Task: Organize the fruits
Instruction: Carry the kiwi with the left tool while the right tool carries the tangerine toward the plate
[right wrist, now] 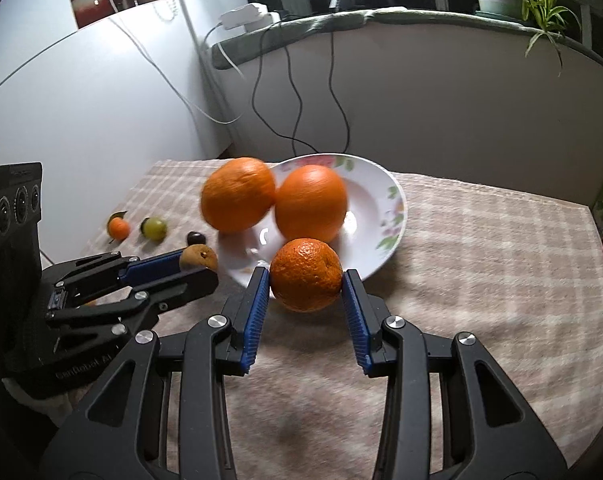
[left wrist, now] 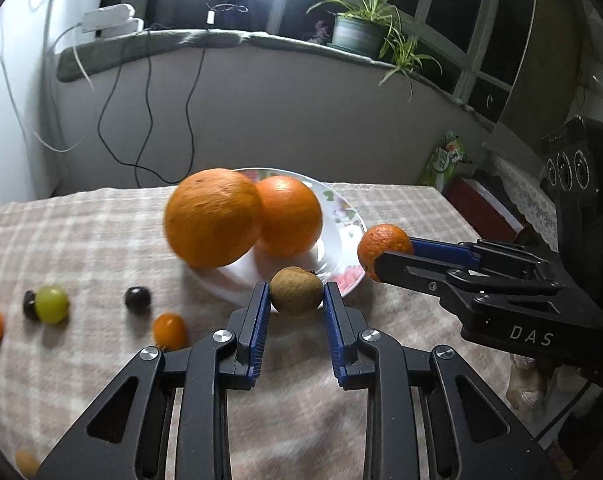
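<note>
My left gripper (left wrist: 296, 296) squeezes a small brown fruit (left wrist: 296, 290). My right gripper (right wrist: 306, 278) squeezes a mandarin (right wrist: 306, 275). Both fruits hang just at the near rim of the plate (right wrist: 385, 196), which sits by the table's far edge with two big oranges (right wrist: 310, 202) inside. I think I should carry each fruit over the bare part of the plate, go low, then let go gently, so nothing bumps the oranges or rolls off. Grapes (left wrist: 52, 303) wait near the left edge.

2 oranges (right wrist: 309, 200) in plate (right wrist: 385, 184), small fruits (right wrist: 154, 228) left on tablecloth (right wrist: 481, 260)
</note>
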Tool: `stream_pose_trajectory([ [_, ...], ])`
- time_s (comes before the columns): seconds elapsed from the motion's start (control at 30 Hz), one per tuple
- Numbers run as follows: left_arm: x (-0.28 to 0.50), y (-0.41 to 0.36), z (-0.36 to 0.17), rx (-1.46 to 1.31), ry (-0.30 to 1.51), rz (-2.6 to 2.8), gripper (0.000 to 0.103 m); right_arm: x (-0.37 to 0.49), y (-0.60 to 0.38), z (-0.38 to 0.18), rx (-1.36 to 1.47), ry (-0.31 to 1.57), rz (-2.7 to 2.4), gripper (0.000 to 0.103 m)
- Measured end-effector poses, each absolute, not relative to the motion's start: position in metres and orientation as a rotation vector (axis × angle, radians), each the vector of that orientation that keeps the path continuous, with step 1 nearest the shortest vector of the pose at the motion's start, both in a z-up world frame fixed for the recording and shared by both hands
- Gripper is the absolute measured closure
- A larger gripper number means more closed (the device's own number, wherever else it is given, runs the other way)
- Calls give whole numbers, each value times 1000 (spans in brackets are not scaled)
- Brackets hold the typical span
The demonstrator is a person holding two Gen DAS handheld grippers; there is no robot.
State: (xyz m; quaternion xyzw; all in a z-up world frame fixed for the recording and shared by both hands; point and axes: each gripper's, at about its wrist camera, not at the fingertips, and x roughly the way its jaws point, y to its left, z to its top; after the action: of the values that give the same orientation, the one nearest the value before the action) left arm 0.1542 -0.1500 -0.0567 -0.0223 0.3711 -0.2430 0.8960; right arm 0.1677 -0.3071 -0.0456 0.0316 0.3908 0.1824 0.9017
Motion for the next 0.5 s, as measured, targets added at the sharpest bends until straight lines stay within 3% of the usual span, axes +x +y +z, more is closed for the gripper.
stream_pose_trajectory([
  [0.5,172,-164,-65,-25,795,-484,78,193,-315,-56,71,829,360,64],
])
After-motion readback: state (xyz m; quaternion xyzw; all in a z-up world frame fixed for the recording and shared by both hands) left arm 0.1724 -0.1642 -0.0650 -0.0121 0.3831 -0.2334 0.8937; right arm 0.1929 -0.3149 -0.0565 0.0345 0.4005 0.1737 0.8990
